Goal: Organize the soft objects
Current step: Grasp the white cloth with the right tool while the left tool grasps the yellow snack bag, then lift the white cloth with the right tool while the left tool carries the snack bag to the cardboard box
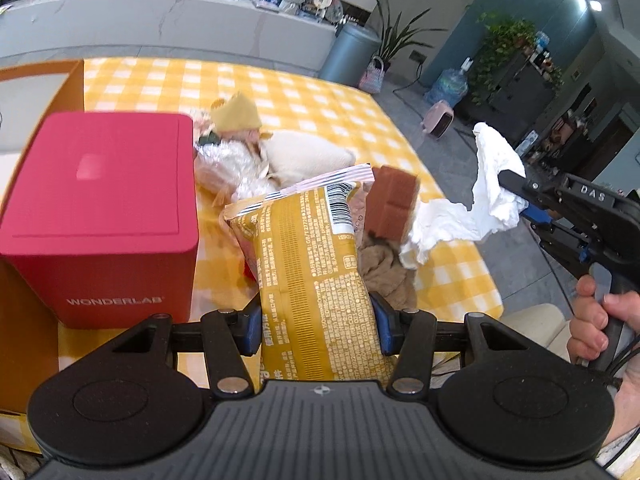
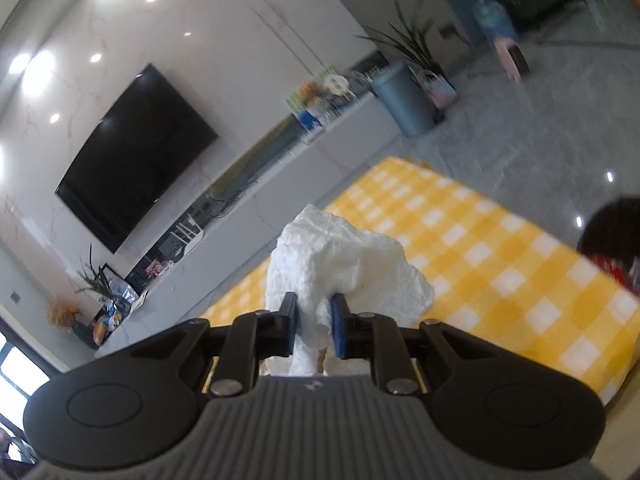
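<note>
My left gripper [image 1: 318, 320] is shut on a yellow snack packet [image 1: 308, 264] and holds it upright above the yellow checked tablecloth [image 1: 320, 100]. My right gripper [image 2: 313, 326] is shut on a crumpled white tissue [image 2: 340, 256] and holds it in the air; in the left wrist view the tissue [image 1: 486, 184] hangs at the right, over the table's edge. Behind the packet lie a brown chocolate-bar cushion [image 1: 390, 200], a tan cloth [image 1: 384, 268] and a plush doll with a yellow hat [image 1: 256, 144].
A pink box marked WONDERLAB [image 1: 104, 208] stands at the left on an orange box [image 1: 24, 320]. A grey bin [image 1: 348, 54] and plants stand on the floor beyond the table. A dark TV [image 2: 132, 156] hangs on the wall.
</note>
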A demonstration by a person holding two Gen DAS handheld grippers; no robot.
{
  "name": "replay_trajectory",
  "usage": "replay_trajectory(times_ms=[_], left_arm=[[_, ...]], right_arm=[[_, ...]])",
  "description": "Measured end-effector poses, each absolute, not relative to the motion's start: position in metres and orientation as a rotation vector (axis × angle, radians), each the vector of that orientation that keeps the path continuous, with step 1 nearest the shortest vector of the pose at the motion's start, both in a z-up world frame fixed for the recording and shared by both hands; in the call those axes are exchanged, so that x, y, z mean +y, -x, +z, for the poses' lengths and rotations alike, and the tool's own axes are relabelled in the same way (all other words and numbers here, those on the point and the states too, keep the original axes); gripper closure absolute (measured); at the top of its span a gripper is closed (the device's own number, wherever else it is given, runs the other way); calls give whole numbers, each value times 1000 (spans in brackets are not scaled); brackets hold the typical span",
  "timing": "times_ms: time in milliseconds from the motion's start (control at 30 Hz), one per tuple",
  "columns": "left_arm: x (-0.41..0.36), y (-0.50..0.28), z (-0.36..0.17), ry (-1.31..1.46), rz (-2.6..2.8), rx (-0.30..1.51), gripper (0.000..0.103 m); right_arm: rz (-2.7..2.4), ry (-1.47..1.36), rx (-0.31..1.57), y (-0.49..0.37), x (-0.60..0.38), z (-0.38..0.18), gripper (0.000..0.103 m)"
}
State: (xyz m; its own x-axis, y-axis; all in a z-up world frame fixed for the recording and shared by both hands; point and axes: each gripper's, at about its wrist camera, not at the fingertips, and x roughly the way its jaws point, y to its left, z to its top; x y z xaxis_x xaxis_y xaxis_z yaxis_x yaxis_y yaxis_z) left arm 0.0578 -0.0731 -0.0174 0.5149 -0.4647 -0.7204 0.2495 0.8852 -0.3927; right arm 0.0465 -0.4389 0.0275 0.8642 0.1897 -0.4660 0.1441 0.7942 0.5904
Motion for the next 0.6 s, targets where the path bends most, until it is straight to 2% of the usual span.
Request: replay_trajectory(times_ms=[100,200,300,367,400,467,533,600], left_arm=[[-74,-61,-17,255,-434,934,44],[-74,-62,-15,253,-434,935,44],[-70,-62,-14,264,-433,927,44],[-69,-62,-12,270,-430,920,44],[-68,-62,-12,272,-430,917,44],[-65,-60,-11,274,-433,914,44],[-63,-59,-10,281,-437,912,44],[-61,-58,-10,287,-438,909,44]], right_arm=[[-24,-589,610,-53,-433,25,85],[-132,-511,772,-72,-426,4,83],[-93,-578,861,-92,-426,-20,79],[-73,-629,889,-101,-426,-29,65],[-72,-627,897,-104,-424,-31,63],[-77,-627,913,-109,-422,-35,50],[-59,-687,931,-111,-426,-42,50],[-42,-739,933,-110,-428,-44,38]])
